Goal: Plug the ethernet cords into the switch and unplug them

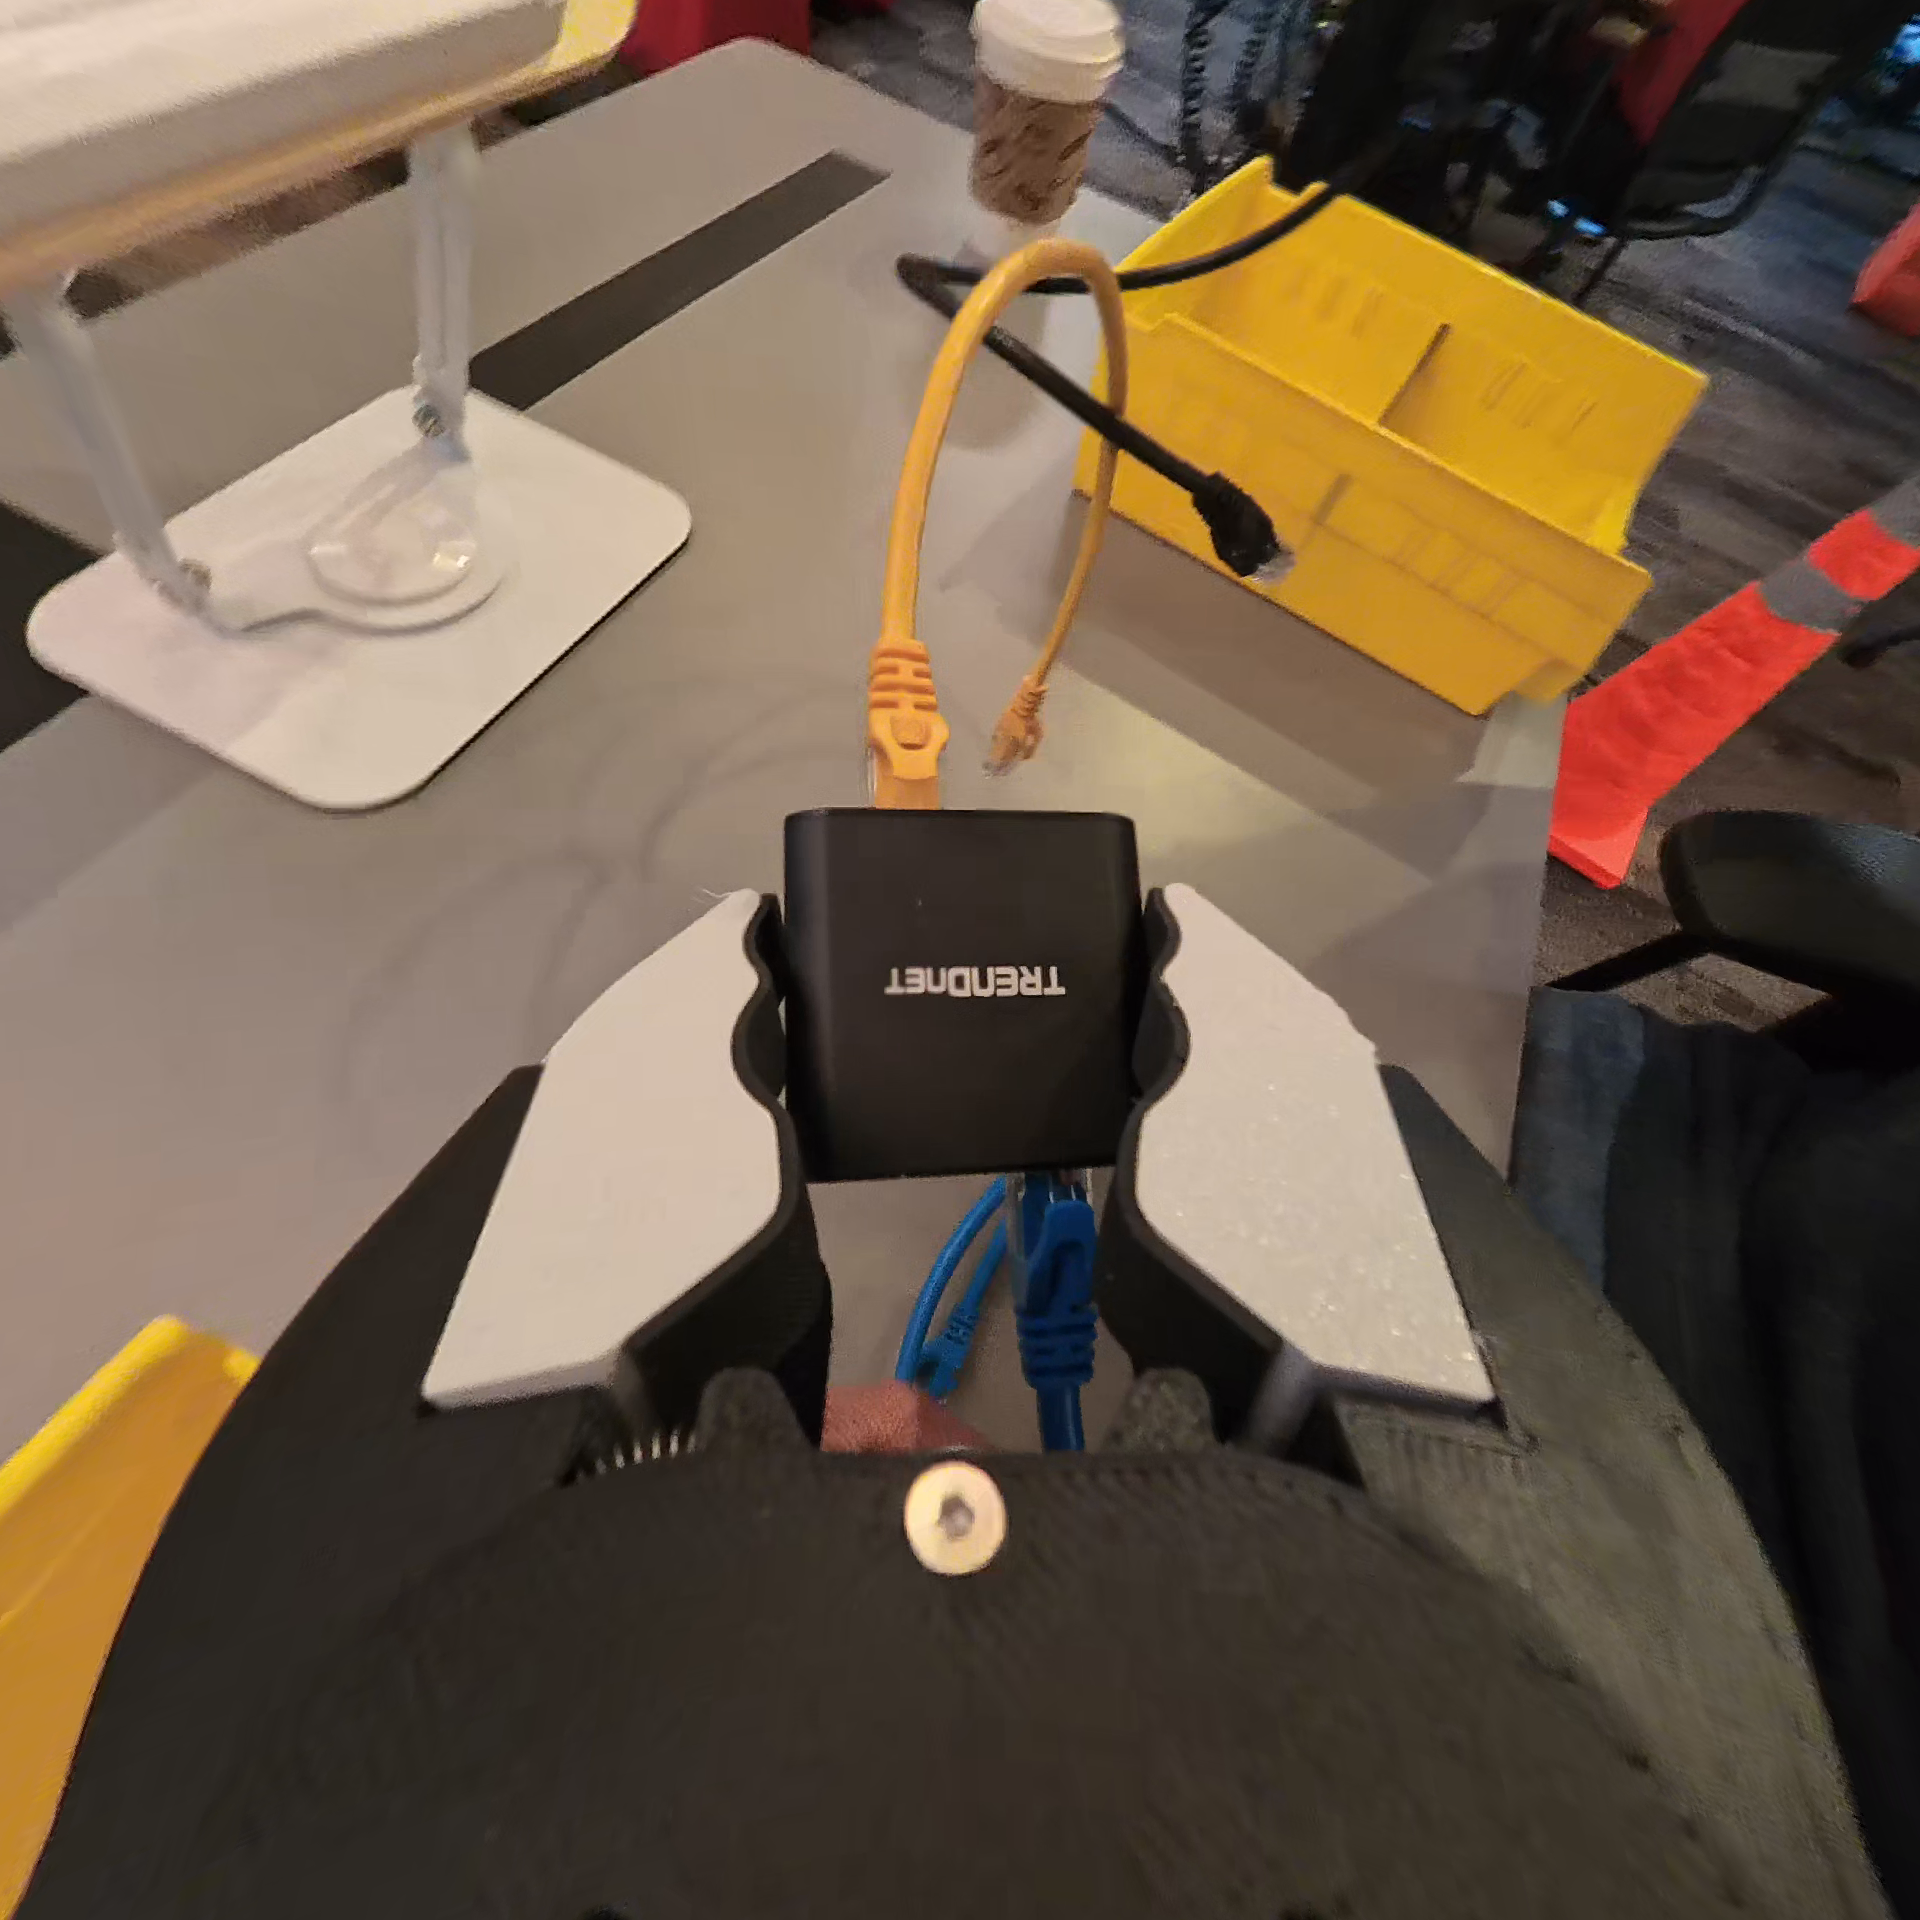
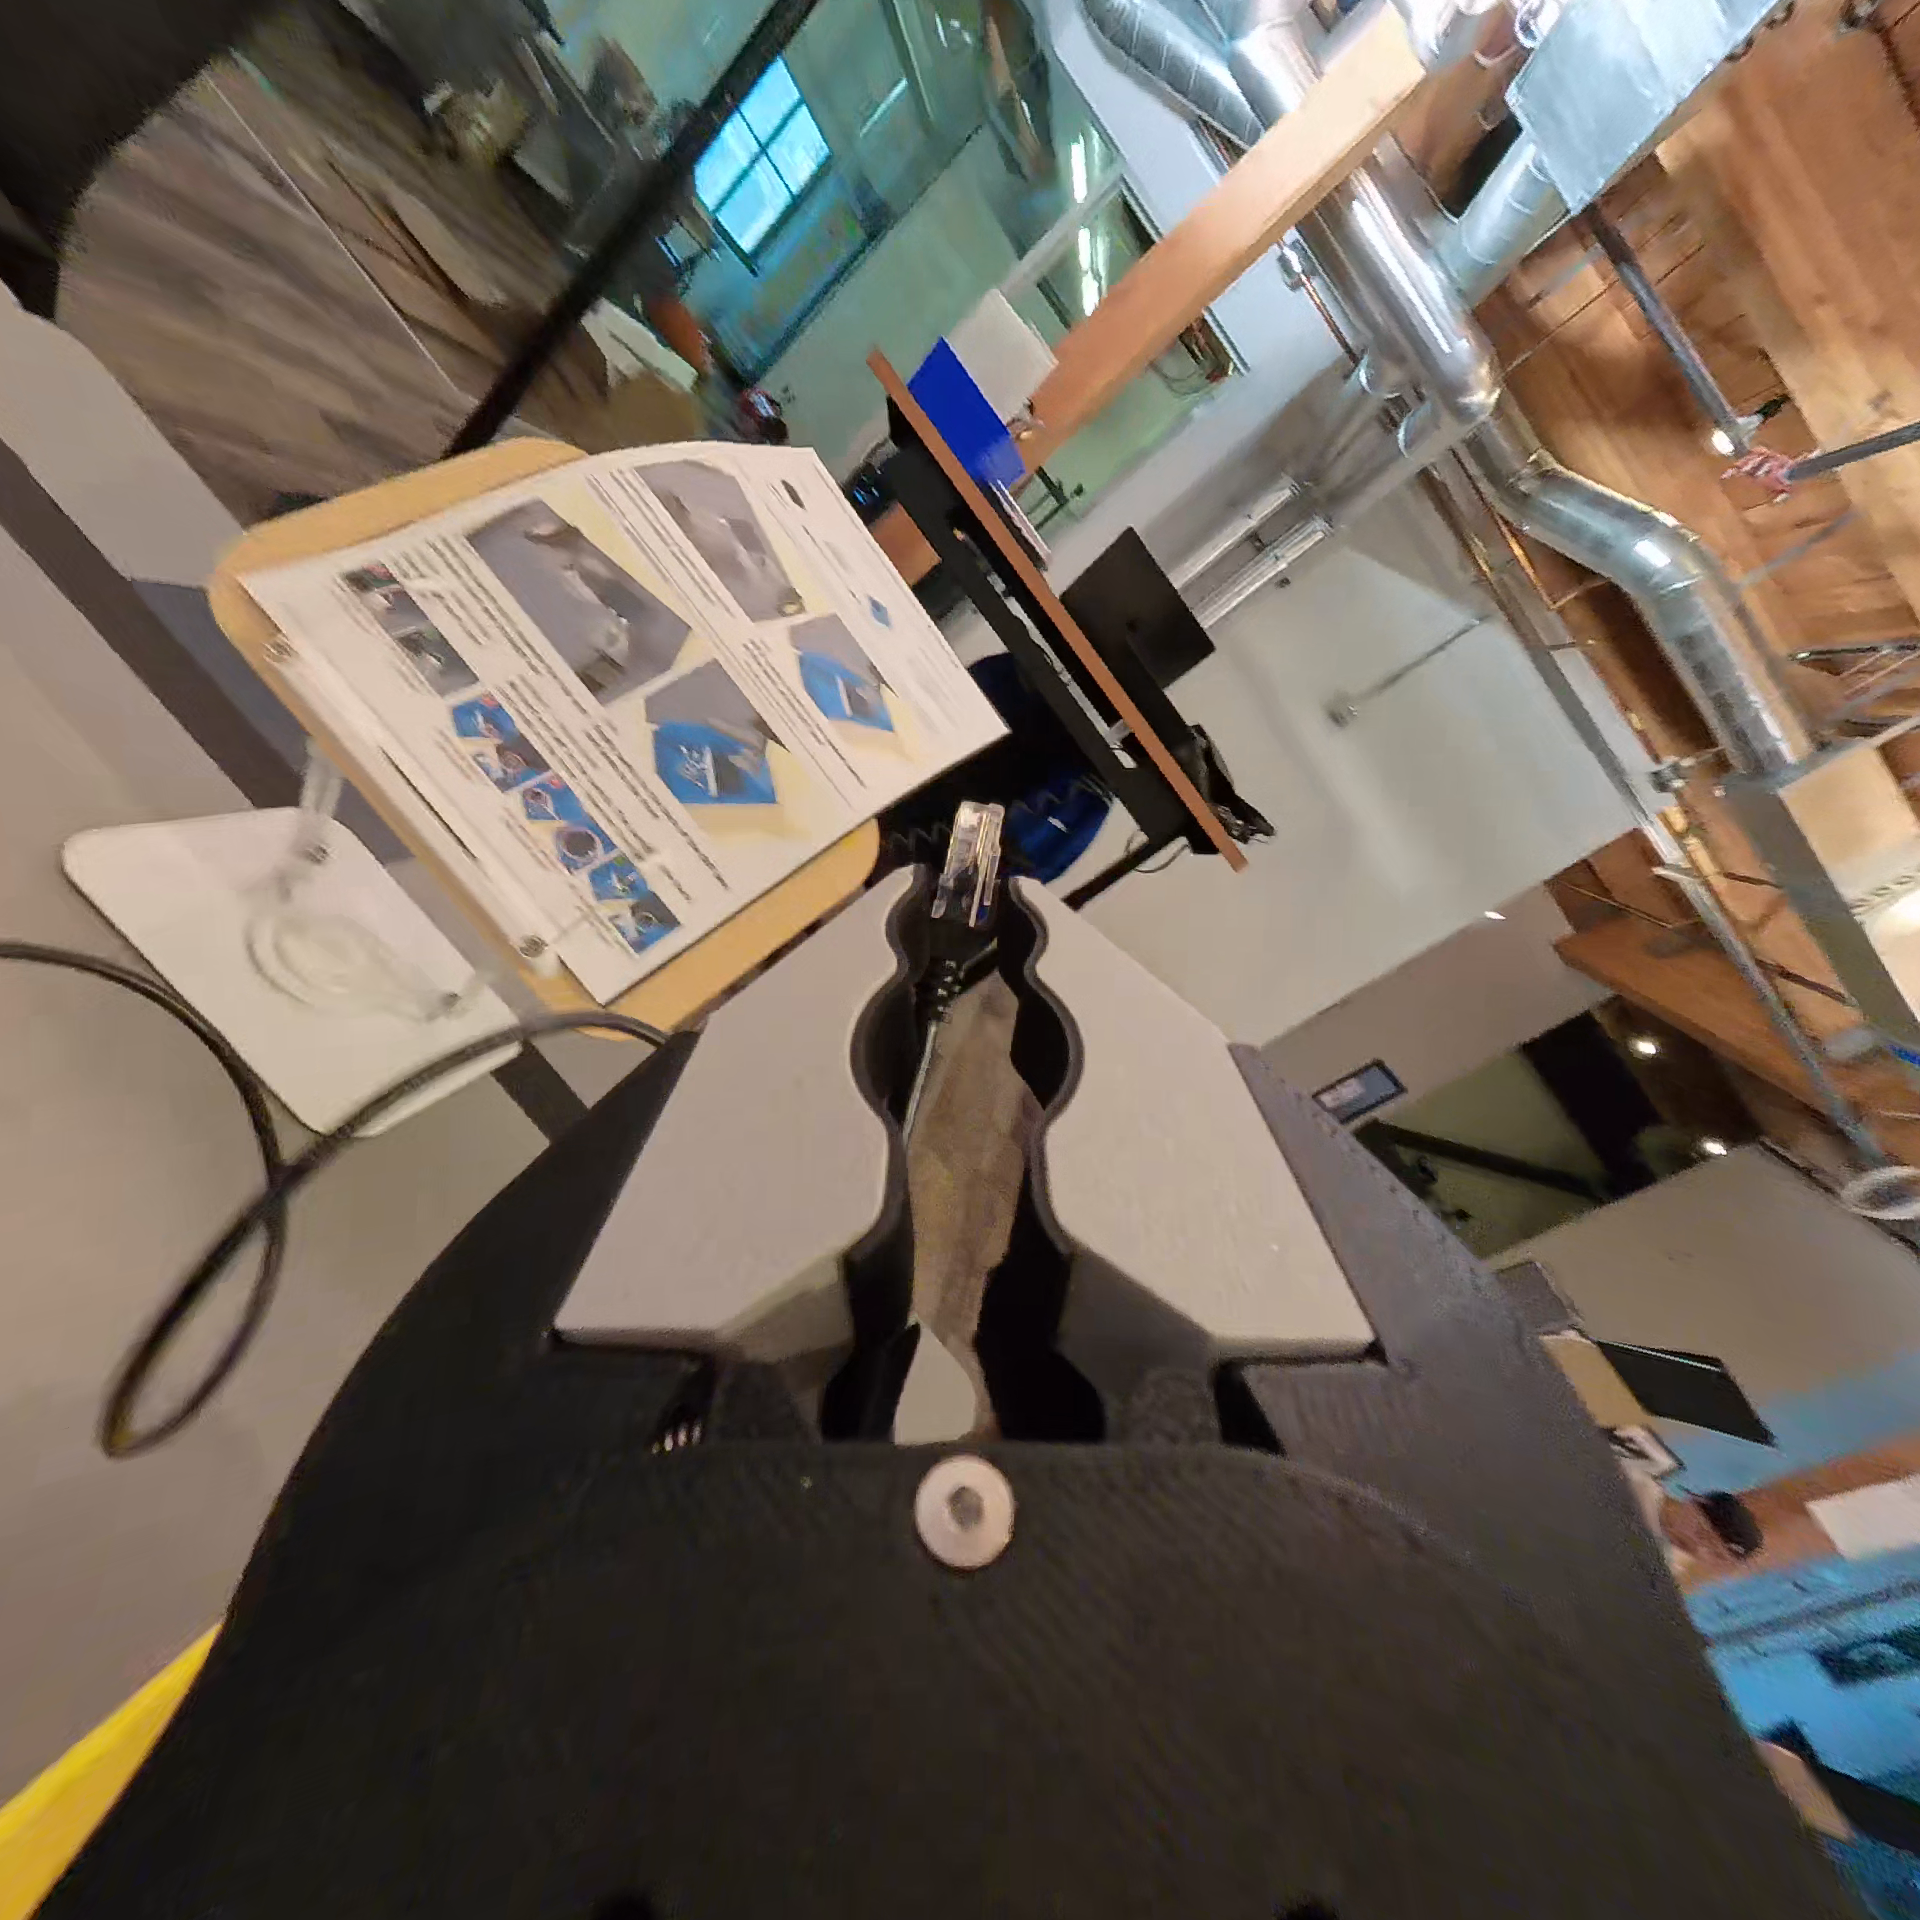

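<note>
The left gripper (image 1: 961,997) has its jaws clenched on the flanks of the small black switch (image 1: 961,987), holding it over the grey surface (image 1: 416,987). The box looks light, rigid and smooth-sided, so the side grip suits it. An orange cord (image 1: 906,707) is plugged into its far face, its free plug (image 1: 1016,736) dangling; a blue cord (image 1: 1055,1299) enters the near face.

The right gripper (image 2: 966,914) is pinched on the black cord (image 2: 208,1143) just behind its clear plug (image 2: 968,862) — the stiff boot is the place to hold, since the latch tab seems fragile and the cable itself is limp.

Room is tight: a yellow bin (image 1: 1382,468) stands just beside the orange loop, the document stand (image 1: 353,613) crowds the left, and the surface's edge runs close on the right.
</note>
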A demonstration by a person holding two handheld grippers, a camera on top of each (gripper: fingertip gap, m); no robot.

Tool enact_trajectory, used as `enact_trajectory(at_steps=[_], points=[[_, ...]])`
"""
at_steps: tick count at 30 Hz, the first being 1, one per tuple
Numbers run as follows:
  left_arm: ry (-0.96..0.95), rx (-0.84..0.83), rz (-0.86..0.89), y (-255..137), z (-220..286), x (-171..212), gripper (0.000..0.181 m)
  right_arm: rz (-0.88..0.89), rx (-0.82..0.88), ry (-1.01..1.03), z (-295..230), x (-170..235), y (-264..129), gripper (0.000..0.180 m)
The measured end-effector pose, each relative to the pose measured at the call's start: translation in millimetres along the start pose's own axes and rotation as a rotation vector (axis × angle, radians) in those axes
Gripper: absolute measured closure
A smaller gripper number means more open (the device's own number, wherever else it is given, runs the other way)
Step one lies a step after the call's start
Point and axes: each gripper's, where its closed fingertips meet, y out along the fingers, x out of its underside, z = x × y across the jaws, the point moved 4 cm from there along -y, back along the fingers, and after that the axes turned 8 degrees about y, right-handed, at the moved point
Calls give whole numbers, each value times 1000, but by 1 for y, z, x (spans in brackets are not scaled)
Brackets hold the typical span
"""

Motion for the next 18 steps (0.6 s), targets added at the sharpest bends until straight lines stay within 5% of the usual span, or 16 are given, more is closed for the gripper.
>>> enact_trajectory(at_steps=[11, 18], points=[[291, 134, -104, 50, 76, -46, 115, -10, -232, 54, -127, -18, 92, 169], [424, 191, -192, 74, 103, -34, 116, -20, -182, 204, -118, -13, 127, 168]])
